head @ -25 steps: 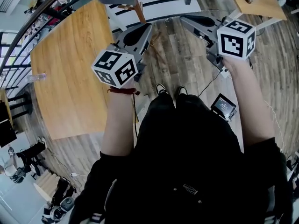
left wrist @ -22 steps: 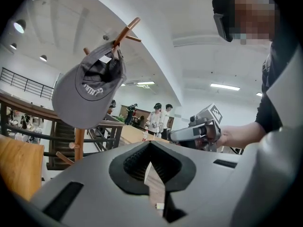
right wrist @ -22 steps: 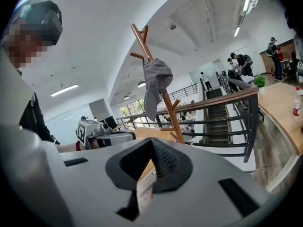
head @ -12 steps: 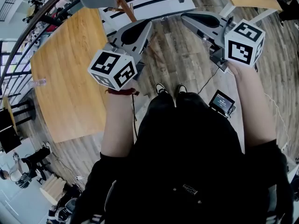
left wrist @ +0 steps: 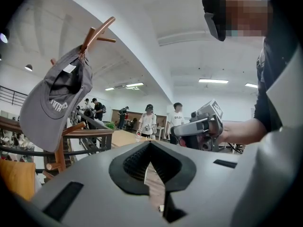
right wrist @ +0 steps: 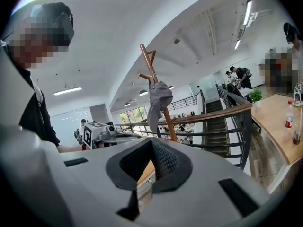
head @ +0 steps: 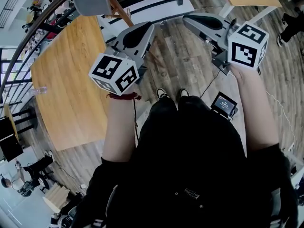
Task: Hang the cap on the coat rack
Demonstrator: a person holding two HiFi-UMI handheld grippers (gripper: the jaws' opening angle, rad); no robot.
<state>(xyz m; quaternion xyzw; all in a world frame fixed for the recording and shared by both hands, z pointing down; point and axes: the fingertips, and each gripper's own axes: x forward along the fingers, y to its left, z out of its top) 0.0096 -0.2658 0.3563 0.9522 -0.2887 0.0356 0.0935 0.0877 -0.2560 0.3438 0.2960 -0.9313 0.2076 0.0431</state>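
Hanging cap [left wrist: 53, 96] on rack [left wrist: 97, 31], apart from shut tongs [left wrist: 150, 144] [right wrist: 152, 141]

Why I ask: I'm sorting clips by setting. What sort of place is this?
Probably an open indoor workspace or lab: wooden tables, a railed staircase, ceiling strip lights and people standing about.

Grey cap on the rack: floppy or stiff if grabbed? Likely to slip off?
Probably floppy: the cap sags, crown collapsed. Likely light. It hangs from one upturned peg, so a nudge may swing it rather than drop it.
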